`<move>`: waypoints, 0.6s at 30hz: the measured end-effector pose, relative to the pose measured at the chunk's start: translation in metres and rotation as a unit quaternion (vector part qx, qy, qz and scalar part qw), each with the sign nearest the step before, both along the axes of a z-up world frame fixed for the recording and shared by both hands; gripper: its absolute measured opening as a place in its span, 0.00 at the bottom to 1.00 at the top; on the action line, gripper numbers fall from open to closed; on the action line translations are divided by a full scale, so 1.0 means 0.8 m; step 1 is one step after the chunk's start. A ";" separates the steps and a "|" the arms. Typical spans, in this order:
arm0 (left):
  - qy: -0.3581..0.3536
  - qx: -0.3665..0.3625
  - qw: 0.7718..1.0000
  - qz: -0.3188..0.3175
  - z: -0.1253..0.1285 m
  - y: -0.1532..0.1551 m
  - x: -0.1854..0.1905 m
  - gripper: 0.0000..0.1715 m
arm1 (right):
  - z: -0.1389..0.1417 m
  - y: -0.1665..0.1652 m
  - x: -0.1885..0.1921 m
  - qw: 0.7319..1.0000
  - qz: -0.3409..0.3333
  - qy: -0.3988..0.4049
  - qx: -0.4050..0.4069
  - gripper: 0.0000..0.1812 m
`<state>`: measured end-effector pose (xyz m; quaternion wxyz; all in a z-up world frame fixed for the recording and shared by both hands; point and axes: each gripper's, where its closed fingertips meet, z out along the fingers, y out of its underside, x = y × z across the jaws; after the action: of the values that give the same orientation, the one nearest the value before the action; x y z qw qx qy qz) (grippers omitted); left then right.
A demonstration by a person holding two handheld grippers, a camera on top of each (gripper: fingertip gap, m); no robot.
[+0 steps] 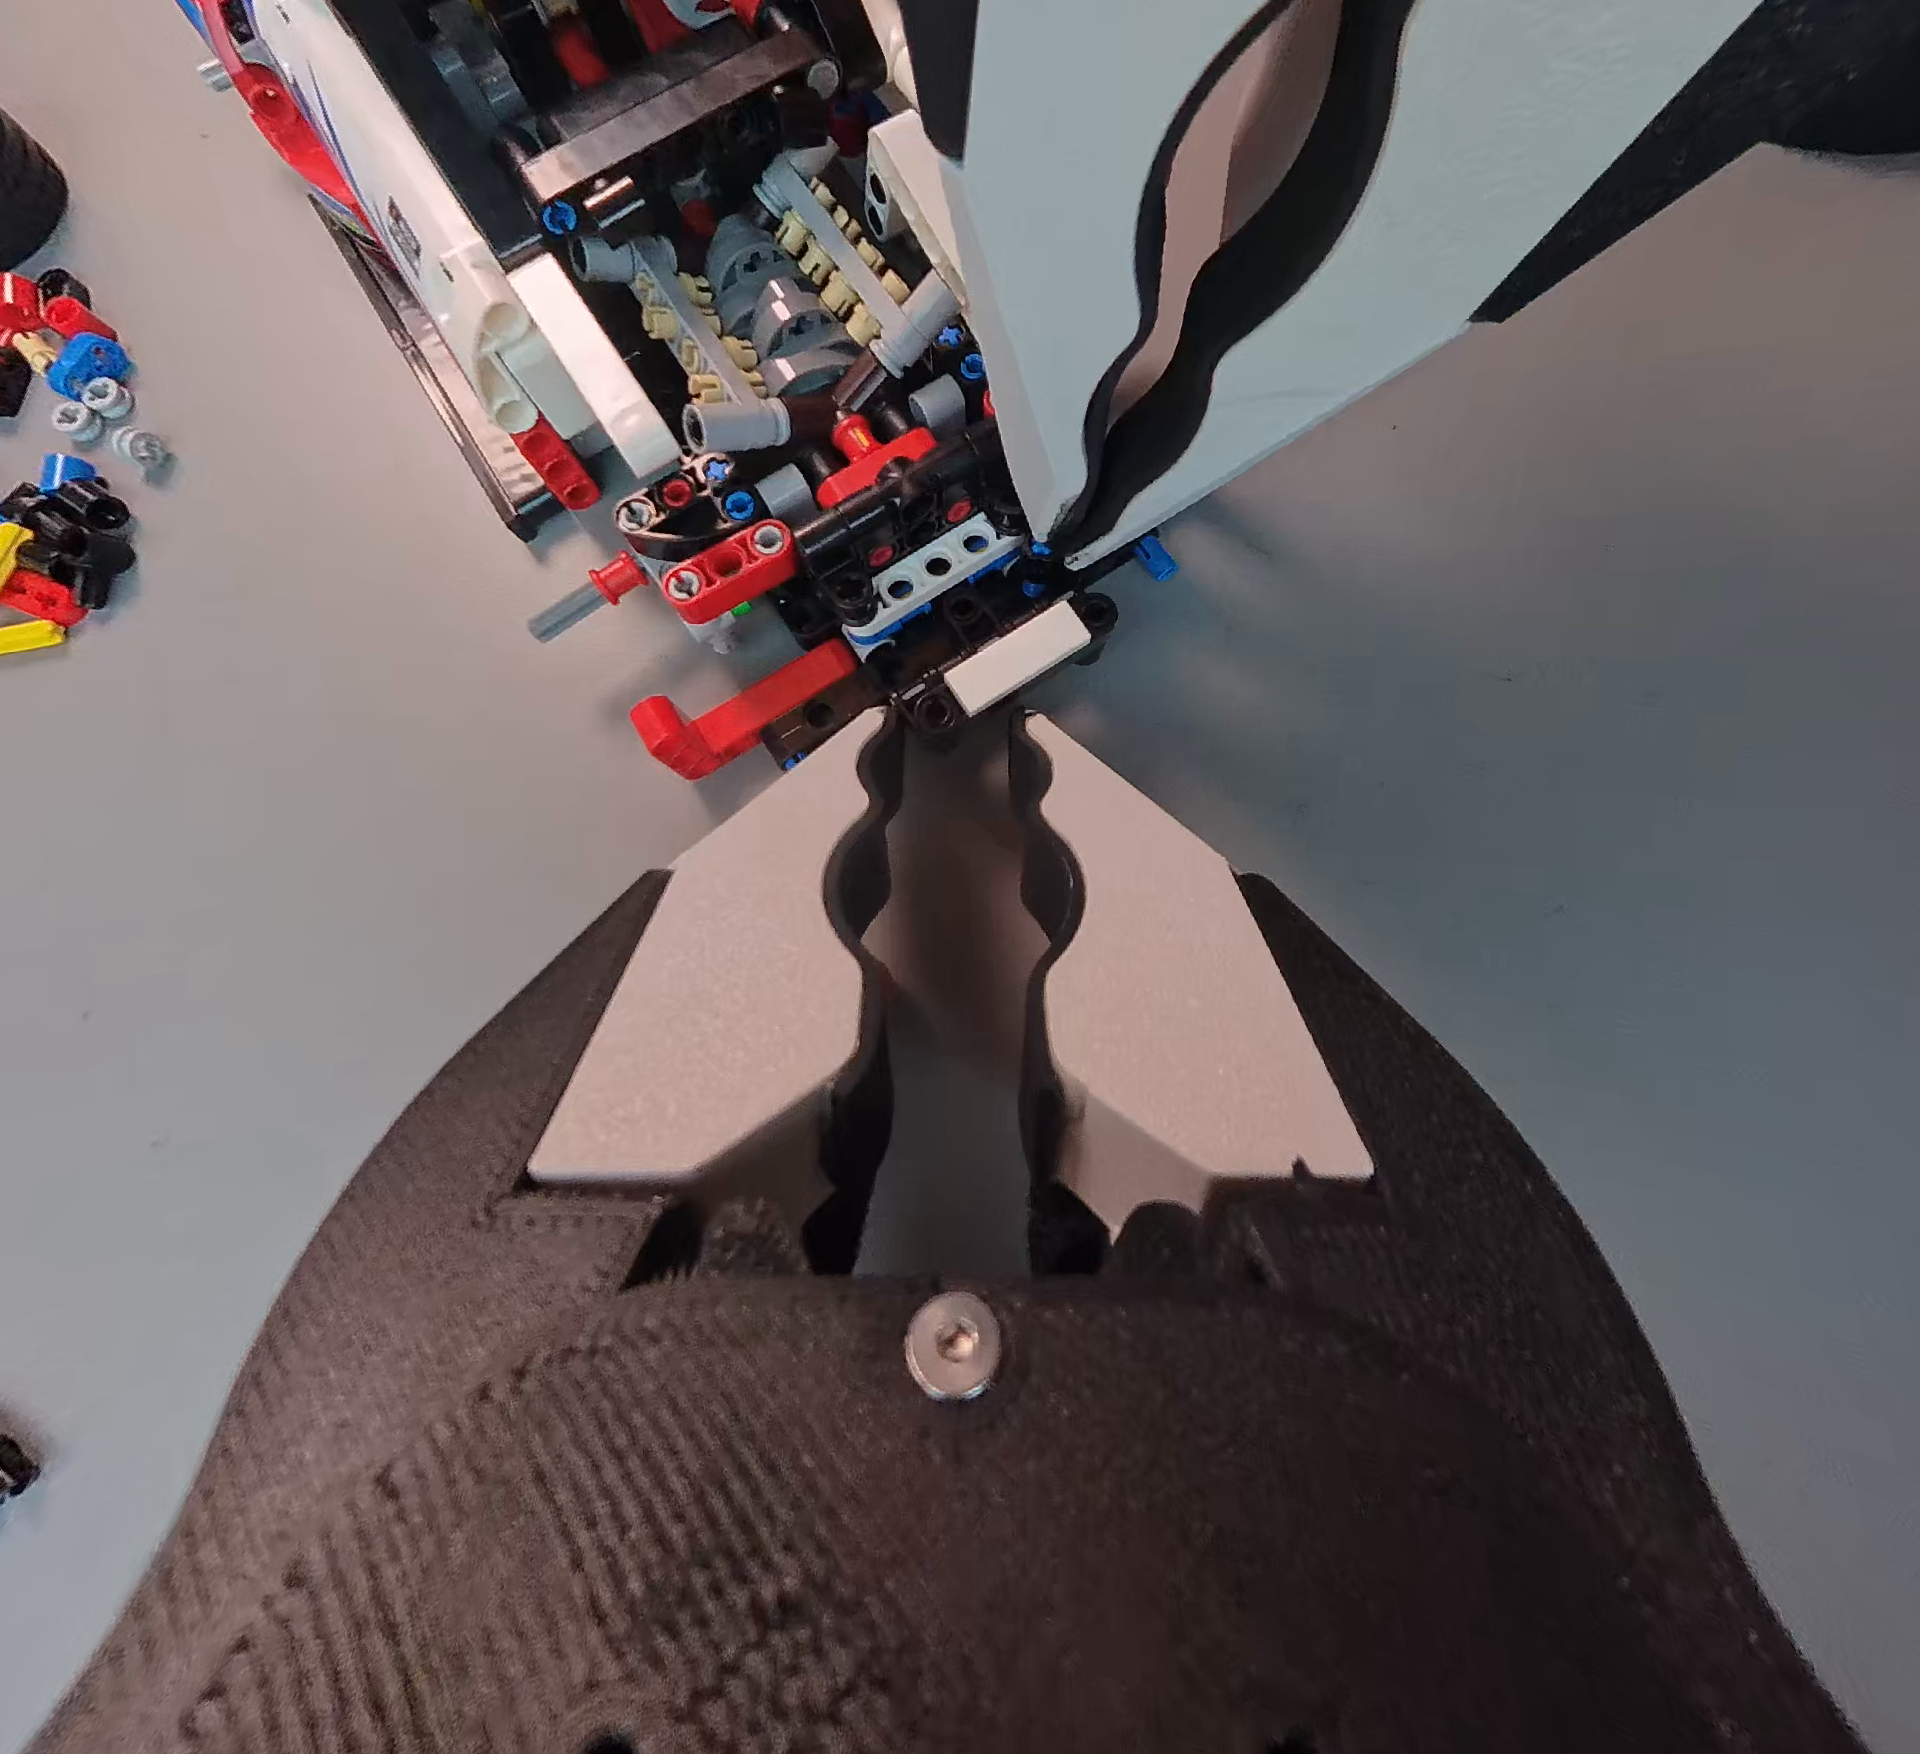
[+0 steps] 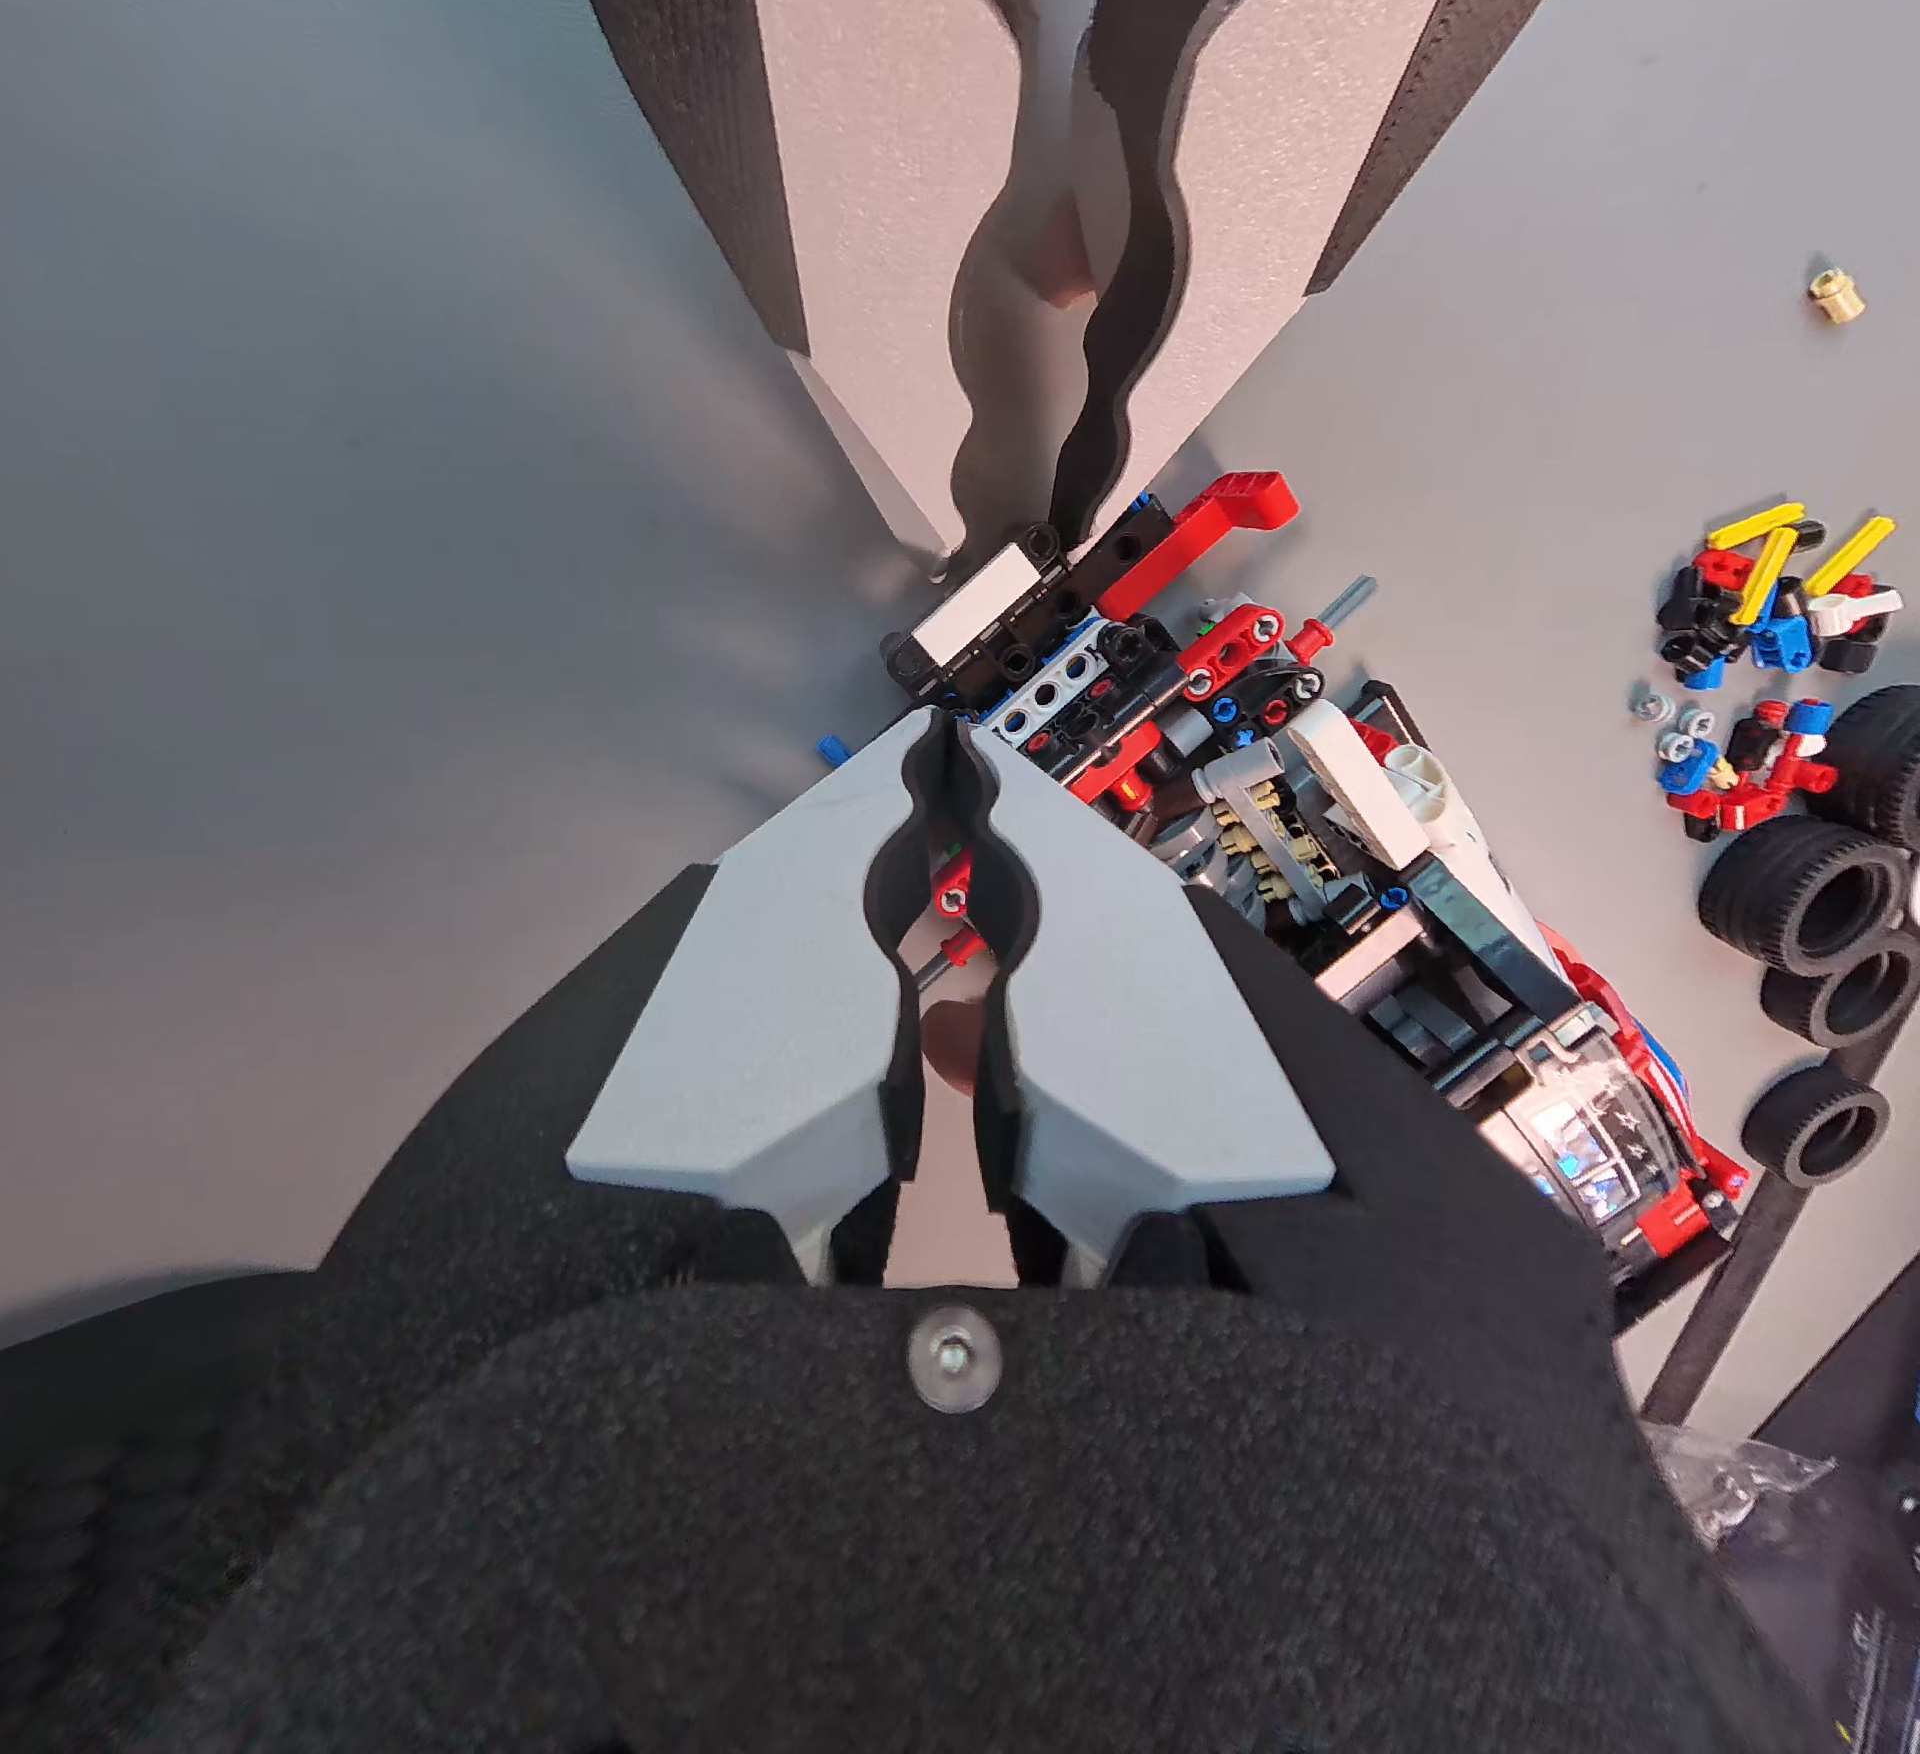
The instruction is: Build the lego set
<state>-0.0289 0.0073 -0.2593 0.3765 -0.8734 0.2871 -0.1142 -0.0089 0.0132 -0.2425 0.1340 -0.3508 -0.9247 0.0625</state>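
A partly built Lego car (image 1: 582,270) in white, red and black lies on the grey table (image 1: 260,873), and also shows in the right wrist view (image 2: 1351,821). Its near end is a black frame with a white tile (image 1: 1018,660) (image 2: 971,608) and a red L-shaped beam (image 1: 727,717). My left gripper (image 1: 951,725) is shut on that black frame just below the tile. My right gripper (image 2: 948,730) is shut, with its tips against the frame's side next to a blue pin (image 2: 831,748). I cannot see whether it holds anything. Each gripper shows in the other's view (image 1: 1060,551) (image 2: 1003,541).
Loose red, blue, black and yellow parts (image 1: 62,478) (image 2: 1766,603) lie beside the car. Several black tyres (image 2: 1808,894) sit past them. A small brass piece (image 2: 1837,296) lies apart. A clear plastic bag (image 2: 1745,1486) is at the table's corner.
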 end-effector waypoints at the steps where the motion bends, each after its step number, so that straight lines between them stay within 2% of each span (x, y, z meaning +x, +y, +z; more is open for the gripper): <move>1: 0.001 0.000 1.000 0.001 0.000 0.000 0.000 0.11 | 0.000 0.000 0.000 1.000 0.007 0.001 0.003 0.00; 8: -0.001 -0.001 1.000 0.003 0.000 0.000 -0.001 0.11 | 0.000 -0.002 -0.001 0.999 0.039 0.016 0.018 0.00; 12: -0.012 -0.001 1.000 -0.001 0.002 -0.001 0.000 0.11 | 0.001 -0.002 -0.001 0.999 -0.004 0.049 -0.019 0.00; 15: -0.011 -0.003 1.000 -0.010 0.002 -0.003 0.003 0.14 | 0.002 -0.002 0.002 0.998 -0.033 0.043 -0.045 0.00; 18: -0.014 -0.002 1.000 -0.013 0.002 -0.005 0.004 0.15 | 0.002 -0.005 0.005 0.997 -0.035 0.039 -0.052 0.03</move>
<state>-0.0257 0.0035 -0.2573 0.3768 -0.8687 0.2933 -0.1319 -0.0049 0.0094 -0.2410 0.1541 -0.3869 -0.9012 0.1195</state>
